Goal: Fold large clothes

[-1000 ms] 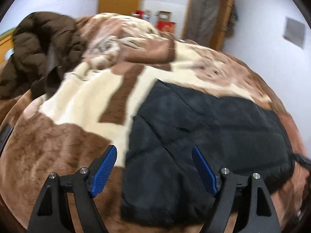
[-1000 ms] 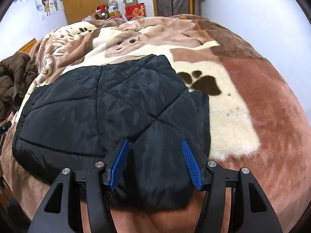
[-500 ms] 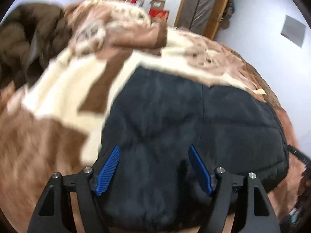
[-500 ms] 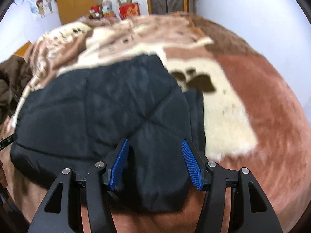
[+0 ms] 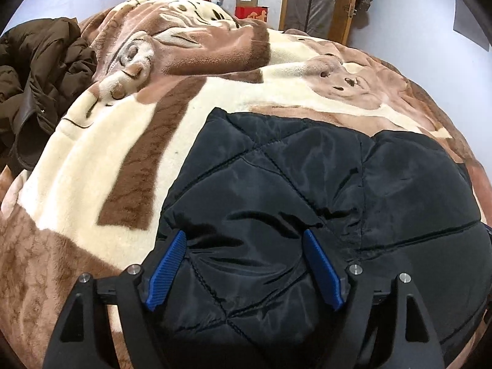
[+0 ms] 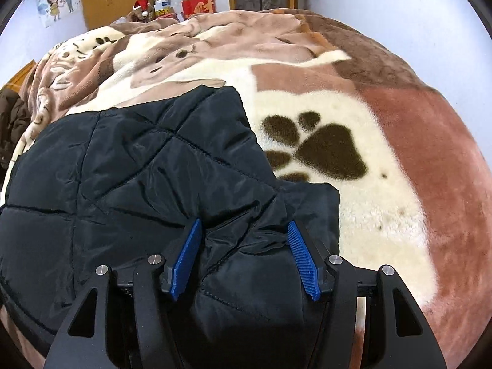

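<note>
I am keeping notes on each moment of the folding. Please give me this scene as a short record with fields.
garment: black quilted jacket, lying folded on the bed
surface: plush brown and cream blanket with paw print
left gripper: jaws opening, jacket fabric bunched between the fingers
right gripper: jacket fabric bulging between the fingers
other item: brown puffer coat, heaped at the far left, apart from the jacket

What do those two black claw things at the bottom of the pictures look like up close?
Both are alike. The left gripper and the right gripper each have two black angular plastic arms with triangular cut-outs and round silver screw heads. The jaws carry slim, ribbed, bright blue pads on their inner faces. No cables, markings, sleeves or hands show in either view.
</note>
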